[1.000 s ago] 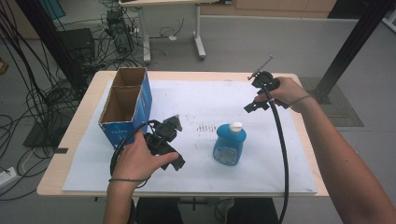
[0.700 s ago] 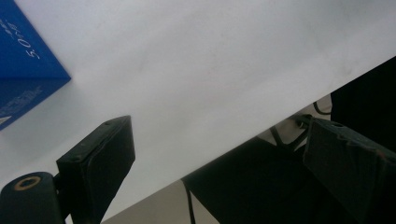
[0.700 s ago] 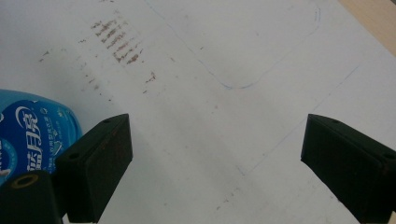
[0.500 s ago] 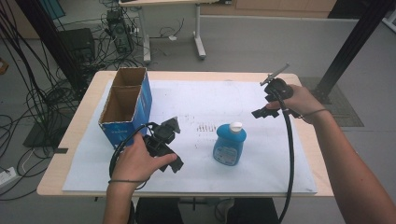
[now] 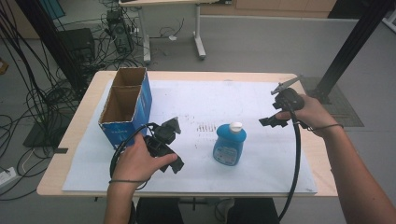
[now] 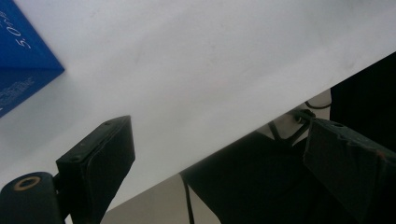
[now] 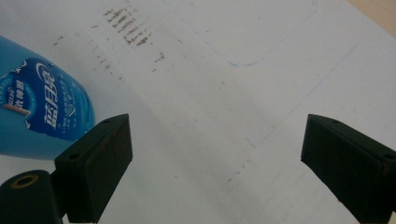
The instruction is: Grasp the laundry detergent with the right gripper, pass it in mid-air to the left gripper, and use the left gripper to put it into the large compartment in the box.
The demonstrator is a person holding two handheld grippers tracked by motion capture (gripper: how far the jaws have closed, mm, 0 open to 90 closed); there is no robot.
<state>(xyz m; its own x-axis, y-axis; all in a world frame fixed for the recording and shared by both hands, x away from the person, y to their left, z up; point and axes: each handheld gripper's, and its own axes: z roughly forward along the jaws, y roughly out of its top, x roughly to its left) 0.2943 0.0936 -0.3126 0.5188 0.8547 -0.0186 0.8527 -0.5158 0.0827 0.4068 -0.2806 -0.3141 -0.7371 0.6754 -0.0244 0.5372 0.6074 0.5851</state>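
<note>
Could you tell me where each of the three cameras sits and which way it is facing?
High view: above the person's side, looking forward and down at the table, box and bottle; both forearms and hands show.
Left gripper view: on the left gripper, facing the paper, a box corner and the table's near edge; open jaws show.
Right gripper view: on the right gripper, facing the paper and bottle; open jaws show.
High and right views share the bottle.

Blue bottle (image 5: pixel 229 146) with white cap, darker blue label; blue box (image 5: pixel 126 106), brown cardboard inside; white sheet (image 5: pixel 243 100) with brown smudges at 12 o'clock of bottle; black jaws.
</note>
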